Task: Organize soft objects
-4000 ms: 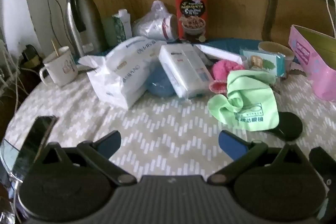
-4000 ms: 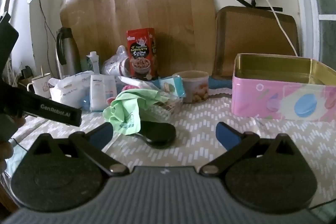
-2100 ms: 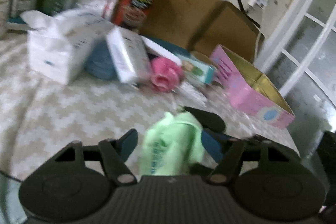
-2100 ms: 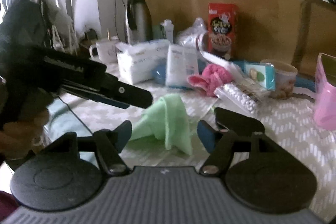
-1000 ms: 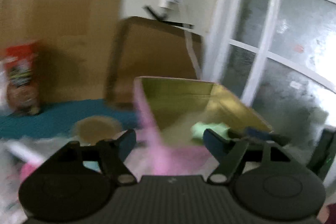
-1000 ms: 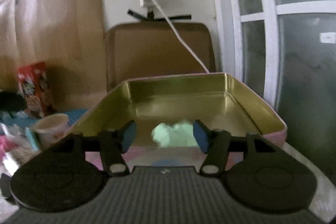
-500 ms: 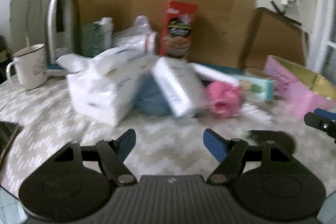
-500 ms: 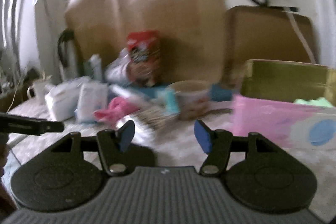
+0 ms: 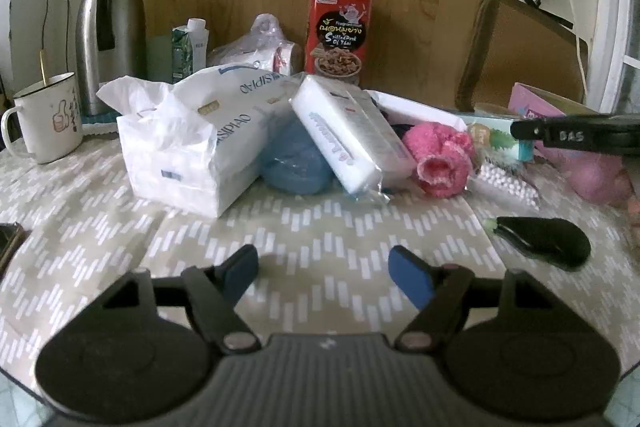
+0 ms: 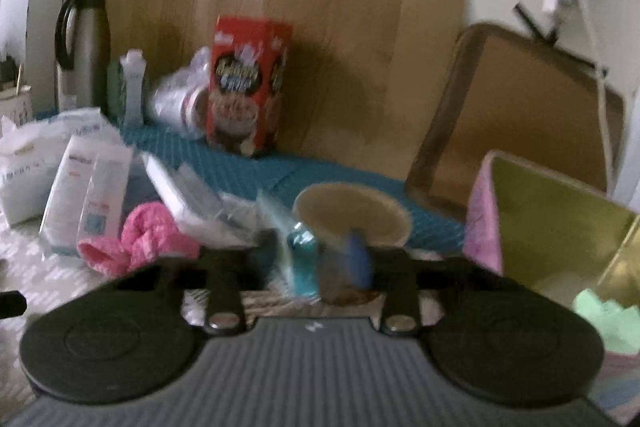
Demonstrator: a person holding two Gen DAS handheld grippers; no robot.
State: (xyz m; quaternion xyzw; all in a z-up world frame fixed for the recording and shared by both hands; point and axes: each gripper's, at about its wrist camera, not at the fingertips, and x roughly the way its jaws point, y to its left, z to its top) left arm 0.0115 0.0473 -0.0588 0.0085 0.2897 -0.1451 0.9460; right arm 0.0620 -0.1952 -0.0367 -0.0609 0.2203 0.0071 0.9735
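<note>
A pink fuzzy sock (image 9: 440, 157) lies among clutter on the patterned table; it also shows in the right wrist view (image 10: 136, 239). A blue soft bundle (image 9: 294, 163) sits under a tissue pack (image 9: 188, 151) and a white wipes packet (image 9: 352, 137). The green cloth (image 10: 608, 319) lies inside the pink tin (image 10: 560, 223). My left gripper (image 9: 322, 273) is open and empty above bare tablecloth. My right gripper (image 10: 316, 259) is open and empty, blurred, over the clutter beside the tin; its arm (image 9: 576, 135) crosses the left wrist view.
A steel flask (image 9: 110, 27), mug (image 9: 48, 117), carton (image 9: 190, 47) and red snack box (image 9: 340, 31) stand at the back. A black glasses case (image 9: 544, 237), a cotton swab bag (image 9: 508, 183) and a paper cup (image 10: 352, 215) lie near the tin. A tray (image 10: 516, 127) leans on the wall.
The green cloth was picked up, carried to the pink tin and dropped inside. Both grippers then swung back toward the clutter; the right one moves closer, over the cup and sock.
</note>
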